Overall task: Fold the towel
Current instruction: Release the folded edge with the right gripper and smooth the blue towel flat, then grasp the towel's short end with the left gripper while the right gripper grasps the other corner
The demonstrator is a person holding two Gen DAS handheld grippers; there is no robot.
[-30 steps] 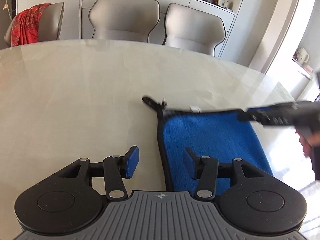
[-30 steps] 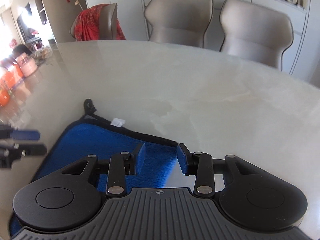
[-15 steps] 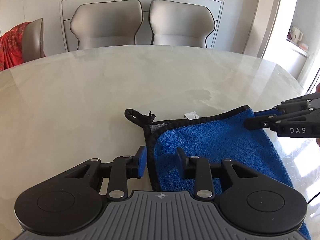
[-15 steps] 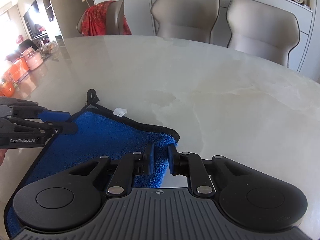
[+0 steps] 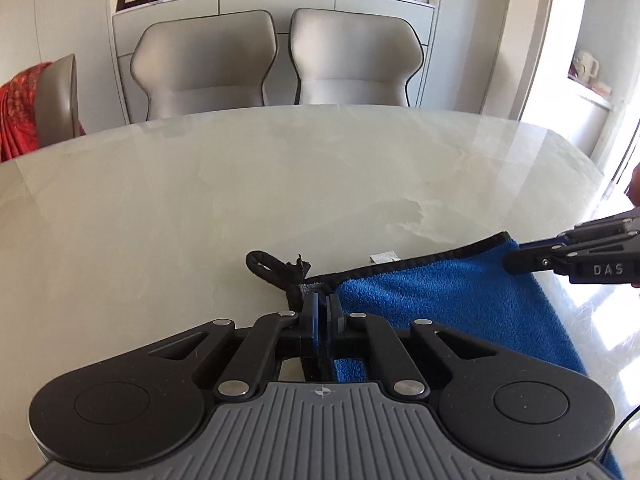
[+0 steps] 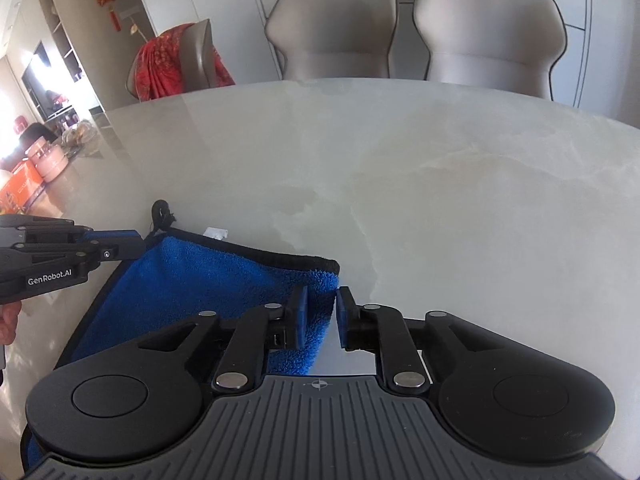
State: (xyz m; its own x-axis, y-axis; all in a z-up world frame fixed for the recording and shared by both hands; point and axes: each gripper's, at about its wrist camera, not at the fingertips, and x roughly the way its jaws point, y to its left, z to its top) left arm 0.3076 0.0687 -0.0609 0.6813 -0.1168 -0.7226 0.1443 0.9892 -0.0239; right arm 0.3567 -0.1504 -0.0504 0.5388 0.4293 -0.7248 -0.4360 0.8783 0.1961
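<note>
Blue and fluffy, the towel (image 5: pixel 440 304) lies flat on the pale stone counter (image 5: pixel 200 208). It has a black edge all around, a black hanging loop (image 5: pixel 272 266) at one far corner, and a small white tag (image 5: pixel 385 257) on the far edge.

Left tongs (image 5: pixel 321 304) are at the corner with the loop. Their jaws have just been closing, and now they are clenched tight on the towel's black edge, right beside the loop. From the right wrist view, the same left tongs (image 6: pixel 134 242) come in from the left side and meet the towel at that corner. A bit of the person's hand (image 6: pixel 9 318) shows under them.

Right tongs (image 6: pixel 322 308) are at the other far corner of the towel. Their jaws have just opened a little. The towel's corner sits between the two blue pads. It touches the left pad (image 6: pixel 302 312), but there is a gap before the right pad, so the tongs are released and do not squeeze the cloth. In the left wrist view, the right tongs (image 5: pixel 516 254) reach in from the right, with their tips at the towel's far right corner.

Most of the towel spreads between the two tongs and back toward the person. Two grey chairs (image 5: pixel 276 56) stand behind the counter. A red cloth (image 6: pixel 168 64) hangs over another chair.
</note>
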